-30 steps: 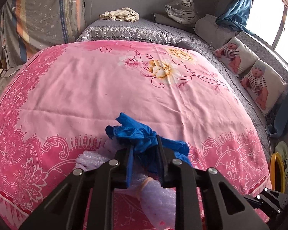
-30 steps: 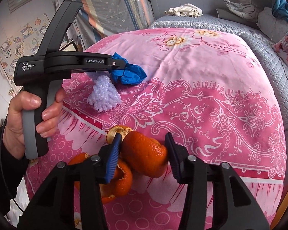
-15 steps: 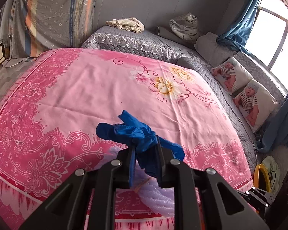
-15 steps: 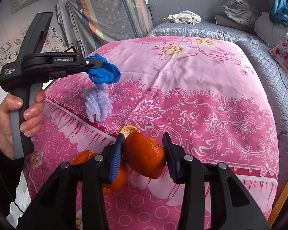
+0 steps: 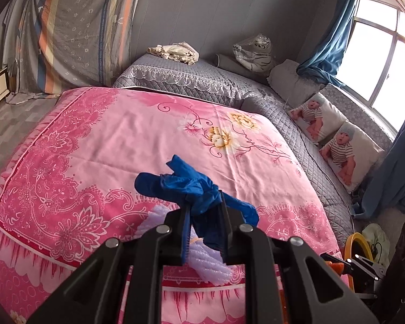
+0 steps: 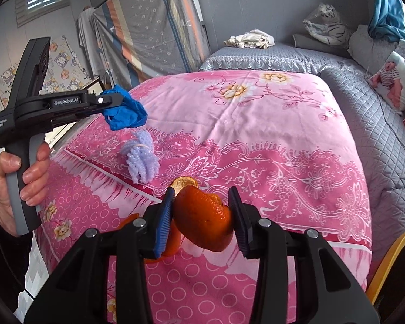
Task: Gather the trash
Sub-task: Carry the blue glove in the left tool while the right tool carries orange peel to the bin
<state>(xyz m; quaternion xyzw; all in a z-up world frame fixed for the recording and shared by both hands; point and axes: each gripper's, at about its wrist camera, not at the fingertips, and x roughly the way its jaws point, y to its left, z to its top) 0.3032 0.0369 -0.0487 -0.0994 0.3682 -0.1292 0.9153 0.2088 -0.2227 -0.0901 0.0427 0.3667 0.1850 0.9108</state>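
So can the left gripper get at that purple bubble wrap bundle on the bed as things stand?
Probably not yet. The left gripper is shut on the blue glove, so its jaws are taken. The purple bubble wrap bundle lies bare on the pink bedspread just below it, nothing covering it; free the jaws first.

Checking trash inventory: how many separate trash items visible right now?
3, maybe more hidden. Blue glove gripped in the left tongs. Orange peel gripped in the right tongs. Purple bubble-wrap bundle lies on the pink bedspread.
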